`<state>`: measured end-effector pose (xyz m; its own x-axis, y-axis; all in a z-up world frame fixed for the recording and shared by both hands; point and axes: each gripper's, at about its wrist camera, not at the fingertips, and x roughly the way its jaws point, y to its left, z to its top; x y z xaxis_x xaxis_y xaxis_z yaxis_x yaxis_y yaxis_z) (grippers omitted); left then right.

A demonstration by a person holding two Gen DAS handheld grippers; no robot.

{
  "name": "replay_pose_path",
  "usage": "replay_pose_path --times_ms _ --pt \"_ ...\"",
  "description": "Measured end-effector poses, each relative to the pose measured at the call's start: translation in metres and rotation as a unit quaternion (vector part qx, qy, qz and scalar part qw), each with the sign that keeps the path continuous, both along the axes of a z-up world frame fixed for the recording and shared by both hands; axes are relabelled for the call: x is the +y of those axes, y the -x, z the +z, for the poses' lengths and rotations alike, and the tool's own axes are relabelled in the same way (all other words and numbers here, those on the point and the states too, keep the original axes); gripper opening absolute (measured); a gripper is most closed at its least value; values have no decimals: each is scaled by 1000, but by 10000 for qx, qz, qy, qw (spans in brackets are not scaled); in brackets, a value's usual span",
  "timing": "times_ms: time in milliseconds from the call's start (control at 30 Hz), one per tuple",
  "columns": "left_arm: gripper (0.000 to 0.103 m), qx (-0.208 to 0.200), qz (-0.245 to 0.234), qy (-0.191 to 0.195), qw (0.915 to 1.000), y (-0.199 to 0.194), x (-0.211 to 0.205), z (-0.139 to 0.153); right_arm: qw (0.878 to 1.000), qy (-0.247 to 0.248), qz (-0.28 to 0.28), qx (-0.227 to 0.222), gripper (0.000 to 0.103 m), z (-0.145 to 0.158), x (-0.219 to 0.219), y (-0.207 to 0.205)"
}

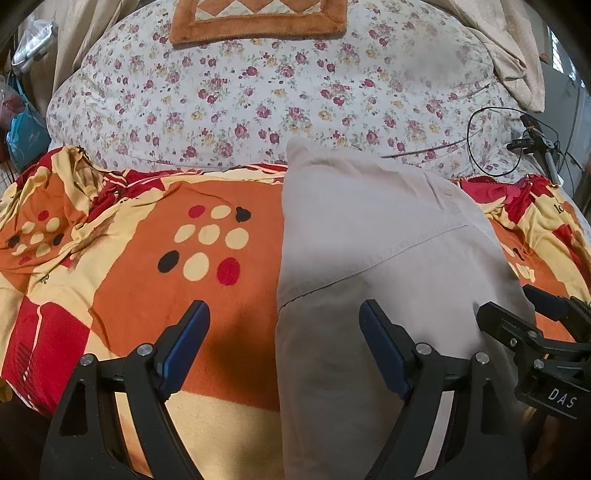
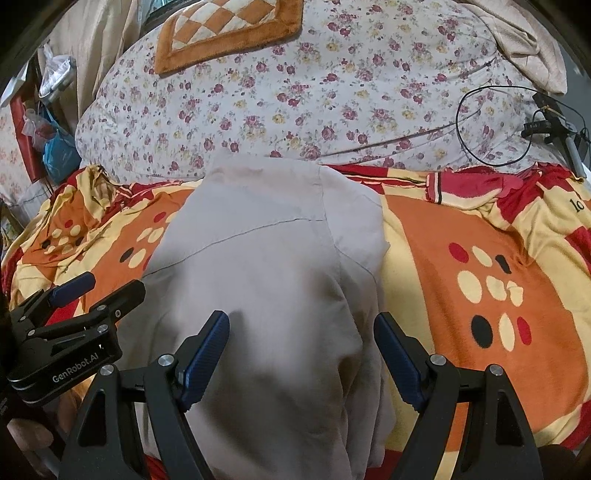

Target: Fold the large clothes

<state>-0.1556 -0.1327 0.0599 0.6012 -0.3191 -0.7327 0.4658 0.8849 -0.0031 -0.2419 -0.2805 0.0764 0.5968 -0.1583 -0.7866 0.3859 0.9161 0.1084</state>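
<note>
On the bed, over the orange, red and cream blanket [image 1: 140, 302], the beige garment [image 1: 369, 258] lay as a long folded strip running away from you toward the floral quilt [image 1: 229, 96].

Readable writing was sparse. Your right claw's body showed "DAS" in white in the left wrist view, and your left claw's body showed "GenRobot.AI" in the right wrist view. At the blanket's far right edge the black letters "lo" stood on a cream patch, cut off by the frame.

Your left claw [image 1: 284, 347] stood wide, with nothing between its blue pads. The garment's left edge ran through the gap: the left pad hung over bare blanket, the right pad over the cloth. Whether the tips touched the fabric could not be told.

Your right claw [image 2: 301, 354] was also wide and held nothing. Its left pad sat over the garment's near end and its right pad by the garment's right edge, so the cloth lay directly below and ahead of it.

The two claws sat side by side at the near end of the garment. A checked orange mat [image 2: 229, 33] lay on the quilt at the far side, and a black cable [image 1: 491, 140] looped at the right.
</note>
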Motion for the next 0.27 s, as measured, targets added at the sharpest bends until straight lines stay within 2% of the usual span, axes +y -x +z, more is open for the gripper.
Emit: replay_pose_path --times_ms 267 --pt "83 25 -9 81 10000 -2 3 2 10000 -8 42 18 82 -1 1 -1"
